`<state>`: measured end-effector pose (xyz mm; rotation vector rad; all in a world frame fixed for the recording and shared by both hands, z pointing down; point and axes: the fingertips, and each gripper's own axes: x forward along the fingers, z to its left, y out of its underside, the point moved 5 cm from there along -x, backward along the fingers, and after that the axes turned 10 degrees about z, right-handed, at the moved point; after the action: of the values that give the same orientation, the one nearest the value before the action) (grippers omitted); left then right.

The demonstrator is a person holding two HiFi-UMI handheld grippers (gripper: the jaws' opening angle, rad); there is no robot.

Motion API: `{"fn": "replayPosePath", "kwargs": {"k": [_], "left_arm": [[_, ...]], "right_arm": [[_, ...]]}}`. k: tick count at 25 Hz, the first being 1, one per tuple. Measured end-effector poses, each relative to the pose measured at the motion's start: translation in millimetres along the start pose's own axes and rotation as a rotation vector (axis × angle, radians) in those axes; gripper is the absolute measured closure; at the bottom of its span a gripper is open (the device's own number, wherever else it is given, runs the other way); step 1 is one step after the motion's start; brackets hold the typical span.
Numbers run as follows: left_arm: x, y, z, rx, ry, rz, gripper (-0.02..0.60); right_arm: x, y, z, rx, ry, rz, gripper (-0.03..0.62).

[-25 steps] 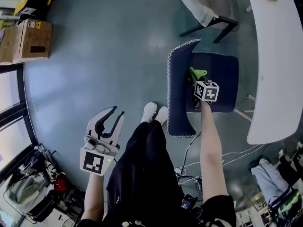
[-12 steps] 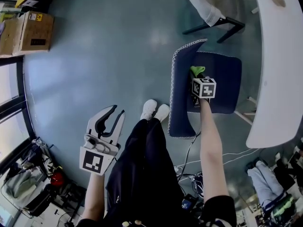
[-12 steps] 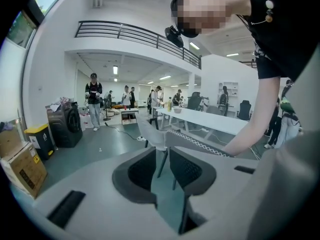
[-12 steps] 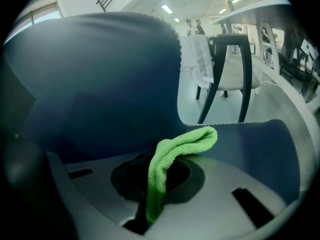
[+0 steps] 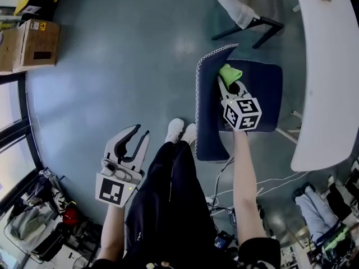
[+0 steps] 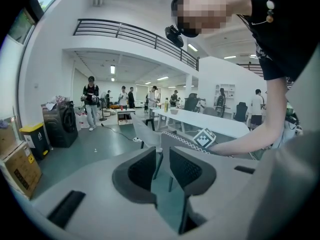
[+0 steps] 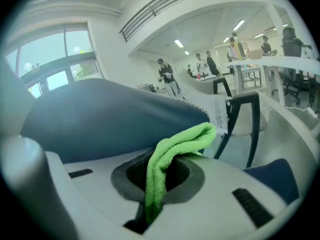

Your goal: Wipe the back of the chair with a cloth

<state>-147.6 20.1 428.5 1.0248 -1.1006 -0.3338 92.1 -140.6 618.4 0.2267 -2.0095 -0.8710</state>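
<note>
Since half a second ago the right claw (image 5: 226, 86) has carried the cloth (image 5: 230, 73) further along the chair (image 5: 263, 94) toward its far end, and its marker cube now shows larger in the head view, so the claw seems to have lifted a little. The left claw (image 5: 140, 132) has hardly shifted.

The chair is navy with a white stitched edge. It stands on the floor beside the long white counter (image 5: 328, 66), with its back (image 5: 206, 111) on the side nearer the person's legs. The right claw reaches over the seat, just inside that back. The right gripper view shows its jaws closed on the green cloth, which is pinched low down, with a folded loop standing up and flopping forward toward the blue padding. The left claw hangs well apart from the chair, by the person's left leg. Its jaws are parted and nothing is between them.

The wiping looks under way, though how much of the back is done can't be told. To do the stroke well, I would press the loose loop flat against the padding rather than let the hard jaw tips rub it. I would also run long overlapping passes along the back and keep the grip firm so the cloth doesn't slide out.
</note>
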Motion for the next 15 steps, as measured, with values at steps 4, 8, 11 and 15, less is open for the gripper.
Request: {"fn": "replayPosePath", "kwargs": {"k": [4, 8, 11, 15], "left_arm": [[0, -1, -1, 0.005, 0.008, -0.002, 0.494], [-1, 0, 1, 0.004, 0.008, 0.000, 0.494], [-2, 1, 2, 0.004, 0.009, 0.003, 0.494], [-2, 1, 3, -0.004, 0.014, 0.002, 0.494]], "right_arm": [[-27, -33, 38, -0.148, -0.020, -0.083, 0.574], [-52, -59, 72, -0.227, -0.067, -0.172, 0.574], [-70, -73, 93, -0.275, -0.081, -0.220, 0.574], [-90, -91, 123, -0.323, -0.163, -0.315, 0.574]]}}
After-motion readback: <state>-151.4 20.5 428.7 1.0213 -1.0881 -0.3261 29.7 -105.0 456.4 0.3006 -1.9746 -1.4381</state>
